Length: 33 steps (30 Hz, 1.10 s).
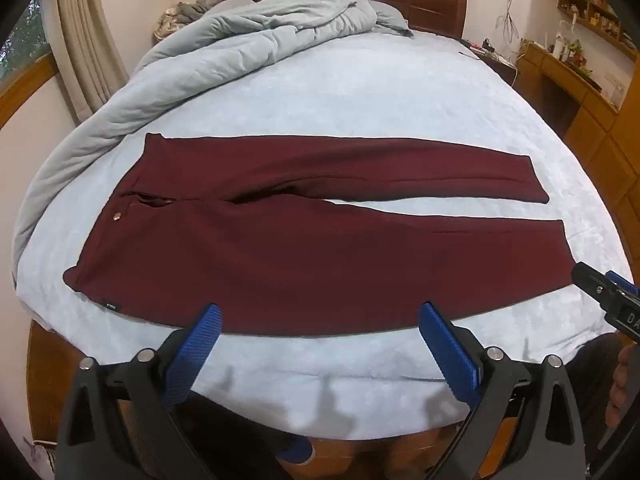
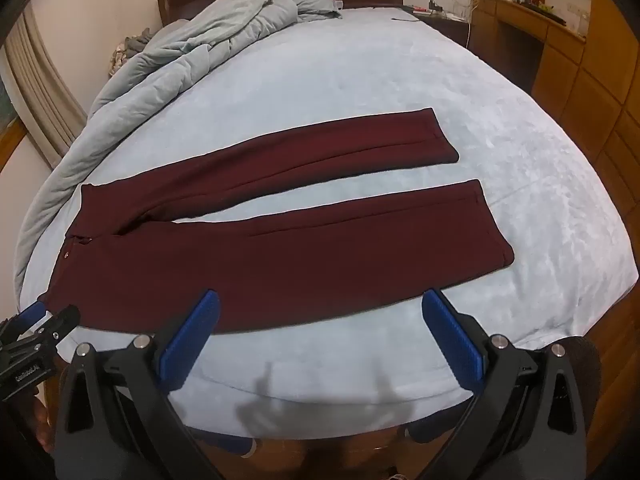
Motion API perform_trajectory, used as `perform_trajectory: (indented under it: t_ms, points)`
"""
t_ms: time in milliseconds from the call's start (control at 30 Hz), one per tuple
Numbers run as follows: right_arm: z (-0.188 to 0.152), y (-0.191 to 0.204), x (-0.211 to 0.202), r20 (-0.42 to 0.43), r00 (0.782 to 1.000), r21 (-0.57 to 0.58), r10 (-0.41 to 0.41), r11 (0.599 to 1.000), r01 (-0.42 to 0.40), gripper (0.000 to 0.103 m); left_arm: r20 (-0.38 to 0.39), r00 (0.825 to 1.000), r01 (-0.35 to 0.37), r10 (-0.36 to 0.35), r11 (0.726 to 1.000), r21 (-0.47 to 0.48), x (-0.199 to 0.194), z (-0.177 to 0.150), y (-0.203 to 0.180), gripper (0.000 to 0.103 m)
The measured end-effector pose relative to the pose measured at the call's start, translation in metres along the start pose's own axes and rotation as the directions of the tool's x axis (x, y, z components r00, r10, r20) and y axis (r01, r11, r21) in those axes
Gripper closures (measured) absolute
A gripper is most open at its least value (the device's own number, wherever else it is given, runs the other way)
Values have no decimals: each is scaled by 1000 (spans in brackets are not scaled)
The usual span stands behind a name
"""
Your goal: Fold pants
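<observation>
While pants [image 1: 304,236] lie flat on bed [image 1: 360,92] | left gripper [image 1: 320,320] spread, empty | right gripper [image 2: 320,312] spread, empty

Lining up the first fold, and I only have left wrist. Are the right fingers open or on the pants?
Observer: Open. The right wrist view shows the right gripper with both fingers spread and nothing between them.
Operator: Where is it along the leg?
Observer: At the front edge of the pants, on the near leg and short of its hem. One finger overlaps the fabric edge in the picture, and the other shows over bare sheet.
Operator: How does my left gripper look from there?
Observer: The left gripper shows beside the near end of the waistband. I can't tell whether it touches.
</observation>
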State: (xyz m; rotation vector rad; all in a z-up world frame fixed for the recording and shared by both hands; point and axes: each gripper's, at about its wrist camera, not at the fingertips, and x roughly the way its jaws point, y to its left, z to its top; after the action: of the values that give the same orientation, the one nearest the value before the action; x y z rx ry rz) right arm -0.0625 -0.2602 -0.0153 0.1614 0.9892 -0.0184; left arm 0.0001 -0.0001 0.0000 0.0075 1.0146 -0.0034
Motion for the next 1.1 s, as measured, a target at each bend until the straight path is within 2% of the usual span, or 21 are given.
perform_trajectory:
  t_ms: [233,467,1100]
  points:
    - [1,-2,2,12,1000,5,14,1000,-14,2,7,1000,7,-7,1000,6,1,0,-2,4]
    - [4,9,0,10,999,-15,-41,999,42,2,18,1000,20,-20,1000,0,-8,8,-2,4]
    - [8,8,-2,20,999,-28,-32,999,33,2,14,1000,16,-16,1000,1,-5,9,-2,4]
